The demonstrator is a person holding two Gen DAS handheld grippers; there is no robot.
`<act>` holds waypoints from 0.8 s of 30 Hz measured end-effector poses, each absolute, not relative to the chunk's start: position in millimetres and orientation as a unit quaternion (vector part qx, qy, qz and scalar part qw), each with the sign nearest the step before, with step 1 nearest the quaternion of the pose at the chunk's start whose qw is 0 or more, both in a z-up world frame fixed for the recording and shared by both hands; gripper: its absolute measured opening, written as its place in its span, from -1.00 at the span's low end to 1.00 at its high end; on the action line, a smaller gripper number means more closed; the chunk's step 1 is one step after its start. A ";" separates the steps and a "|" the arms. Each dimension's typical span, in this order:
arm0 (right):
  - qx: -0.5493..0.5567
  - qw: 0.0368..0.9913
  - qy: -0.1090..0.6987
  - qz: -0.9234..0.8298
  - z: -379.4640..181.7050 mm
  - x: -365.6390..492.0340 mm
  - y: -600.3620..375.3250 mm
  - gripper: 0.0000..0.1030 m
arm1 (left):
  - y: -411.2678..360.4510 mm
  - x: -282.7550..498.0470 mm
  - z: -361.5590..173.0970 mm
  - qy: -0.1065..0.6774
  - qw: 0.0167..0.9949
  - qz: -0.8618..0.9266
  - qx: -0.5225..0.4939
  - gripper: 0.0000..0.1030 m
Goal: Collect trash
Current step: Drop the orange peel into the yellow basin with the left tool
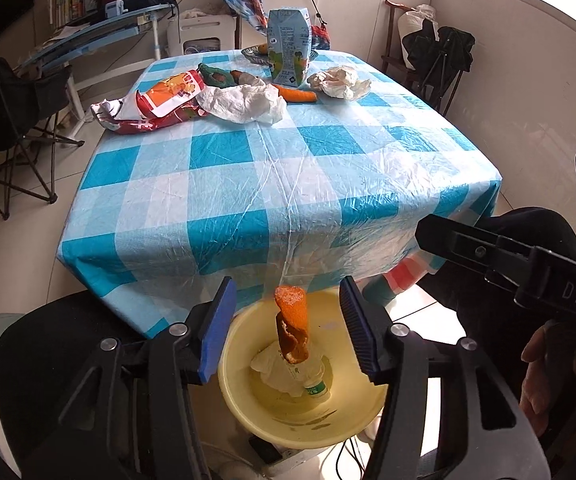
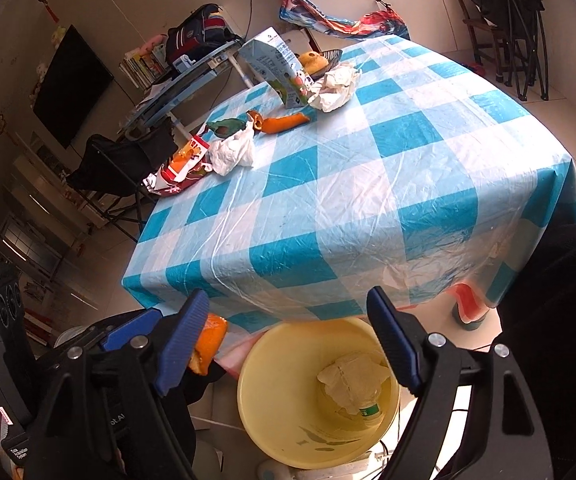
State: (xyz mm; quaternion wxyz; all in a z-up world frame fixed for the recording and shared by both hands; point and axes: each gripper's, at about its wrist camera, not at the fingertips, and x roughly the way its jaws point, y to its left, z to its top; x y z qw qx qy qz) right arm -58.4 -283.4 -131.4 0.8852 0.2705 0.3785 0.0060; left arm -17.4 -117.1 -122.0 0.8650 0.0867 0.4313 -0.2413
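Because the yellow bucket [image 1: 247,412] stands on the floor under the table [image 1: 279,184] edge, at the bottom centre of the frame, both grippers hang above it. The left gripper [image 1: 283,328] is open; an orange peel [image 1: 292,324] is in the gap, touching neither finger. The right gripper [image 2: 288,344] is wide open and empty.

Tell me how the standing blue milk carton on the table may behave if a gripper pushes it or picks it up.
The milk carton stands tall on a narrow base, so a push near its top would probably tip it. Its flat printed sides look smooth, perhaps a little slippery. If empty, it is likely light and may dent when squeezed.
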 end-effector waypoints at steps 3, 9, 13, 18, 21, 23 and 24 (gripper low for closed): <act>0.269 0.886 0.377 0.004 -131.0 -60.6 -283.2 0.54 | -110.9 -17.8 -116.2 0.418 0.875 -0.232 0.076 0.34; 0.261 0.888 0.379 0.002 -130.7 -61.1 -280.6 0.56 | -90.3 -11.7 -105.6 0.393 0.899 -0.187 0.044 0.62; 0.258 0.887 0.382 0.002 -131.4 -60.4 -278.6 0.58 | -73.1 -3.1 -106.2 0.393 0.907 -0.154 0.013 0.67; 0.253 0.887 0.385 0.002 -132.2 -60.1 -276.9 0.59 | -57.3 6.9 -112.9 0.406 0.905 -0.126 -0.017 0.69; 0.249 0.888 0.387 0.003 -132.3 -60.0 -274.9 0.59 | -54.3 7.9 -113.3 0.404 0.906 -0.122 -0.022 0.69; 0.247 0.888 0.388 0.003 -132.5 -60.1 -273.9 0.59 | -54.5 6.4 -112.8 0.401 0.908 -0.122 -0.019 0.70; 0.245 0.888 0.388 0.003 -132.4 -60.2 -273.6 0.59 | -55.2 6.1 -112.7 0.400 0.908 -0.123 -0.017 0.70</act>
